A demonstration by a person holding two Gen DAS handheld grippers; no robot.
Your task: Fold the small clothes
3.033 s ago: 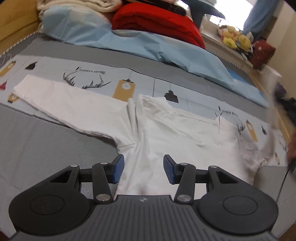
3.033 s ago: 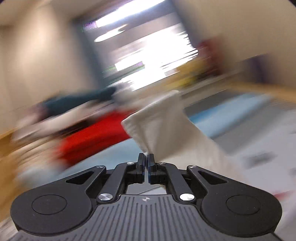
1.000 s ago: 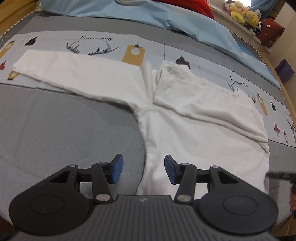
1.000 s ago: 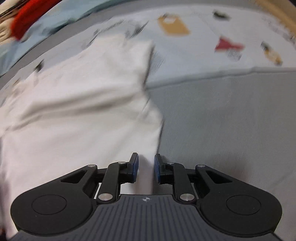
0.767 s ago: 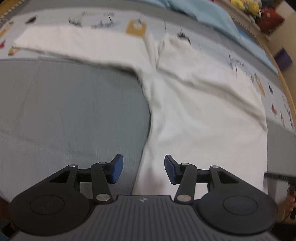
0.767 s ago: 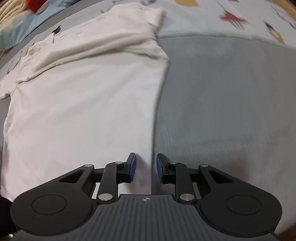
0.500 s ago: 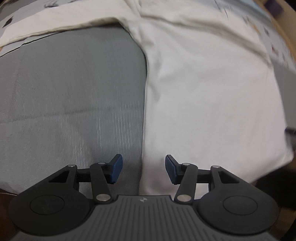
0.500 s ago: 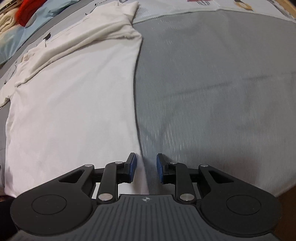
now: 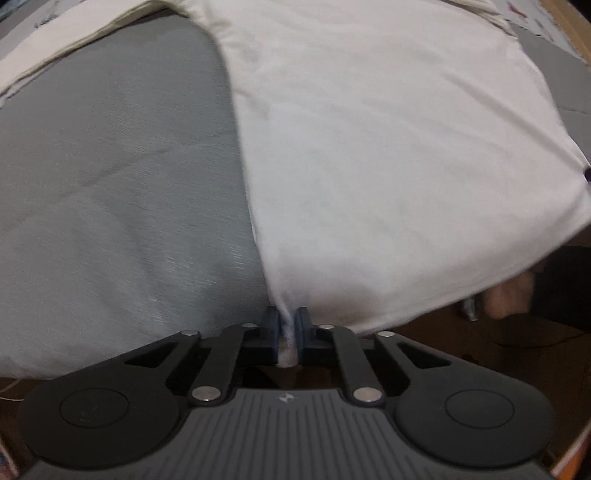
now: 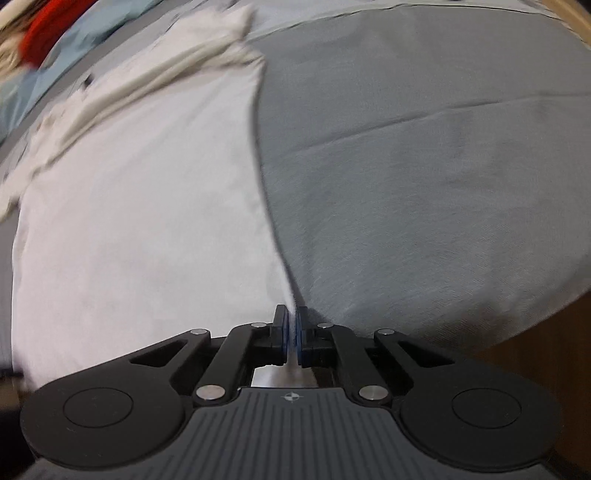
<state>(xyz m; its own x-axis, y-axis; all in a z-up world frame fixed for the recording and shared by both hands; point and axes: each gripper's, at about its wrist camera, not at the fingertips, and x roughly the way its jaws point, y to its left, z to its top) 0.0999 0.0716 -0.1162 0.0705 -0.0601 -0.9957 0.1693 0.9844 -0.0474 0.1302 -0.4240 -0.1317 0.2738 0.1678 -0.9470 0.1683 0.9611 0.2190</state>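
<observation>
White shirt (image 9: 388, 155) pinched at both hem corners, lying flat on the grey bedcover (image 9: 110, 166).
My left gripper (image 9: 287, 332) has just closed and now clamps the near left hem corner; my right gripper (image 10: 293, 334) has just closed too, nipping the near right corner of the shirt (image 10: 140, 206). Beyond, one sleeve lies folded across the chest, and a red blanket (image 10: 44, 26) sits far off.

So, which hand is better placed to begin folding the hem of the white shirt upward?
Neither alone: both. The left tongs are shut on the white shirt at its left hem corner, and the right tongs are shut on the right corner.
</observation>
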